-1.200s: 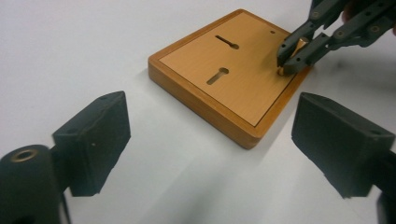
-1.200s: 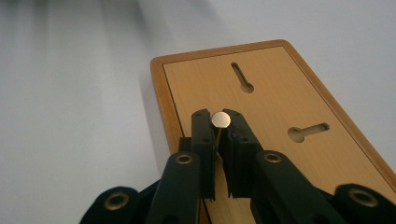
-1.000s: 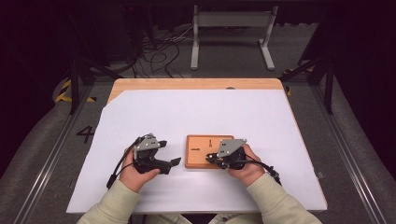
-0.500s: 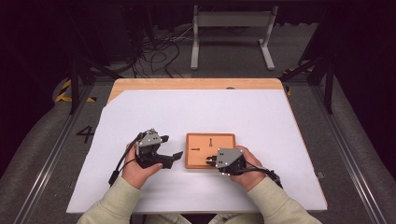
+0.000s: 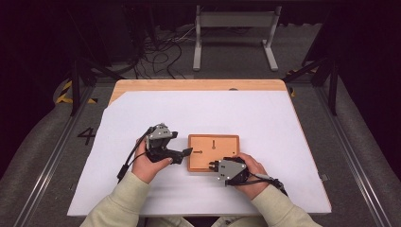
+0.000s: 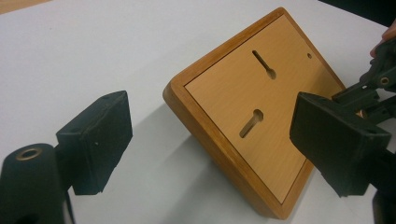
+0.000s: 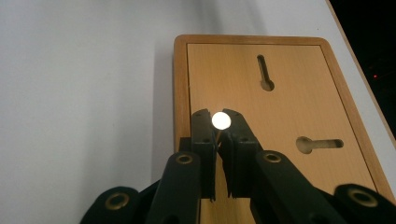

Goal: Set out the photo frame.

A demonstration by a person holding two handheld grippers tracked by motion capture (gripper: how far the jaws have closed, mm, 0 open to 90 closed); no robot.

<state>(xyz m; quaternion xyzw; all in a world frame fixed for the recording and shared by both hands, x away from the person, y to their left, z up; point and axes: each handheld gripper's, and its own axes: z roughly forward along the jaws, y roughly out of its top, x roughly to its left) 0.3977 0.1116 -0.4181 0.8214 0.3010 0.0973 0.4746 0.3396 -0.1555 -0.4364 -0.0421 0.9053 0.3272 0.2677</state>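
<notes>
A flat wooden board (image 5: 213, 152) with a raised rim and two keyhole slots lies on the white table cover. My left gripper (image 5: 182, 143) stands open just off its left edge. In the left gripper view the wide-apart jaws frame the board (image 6: 243, 107), and nothing is between them (image 6: 215, 140). My right gripper (image 5: 212, 165) sits at the board's near edge, shut on a small pin with a bright round head (image 7: 221, 120). The pin sticks up between the closed fingertips (image 7: 221, 130) over the board (image 7: 280, 121).
The white sheet (image 5: 198, 113) covers most of the wooden table (image 5: 189, 85), with open room on all sides of the board. On the floor beyond the table lie cables (image 5: 161, 52), and a metal stand (image 5: 234, 28) rises there. The right gripper (image 6: 378, 79) shows at the far right.
My right gripper has drawn back from over the board to its near edge. My left gripper has shifted slightly forward and toward the board's left edge.
</notes>
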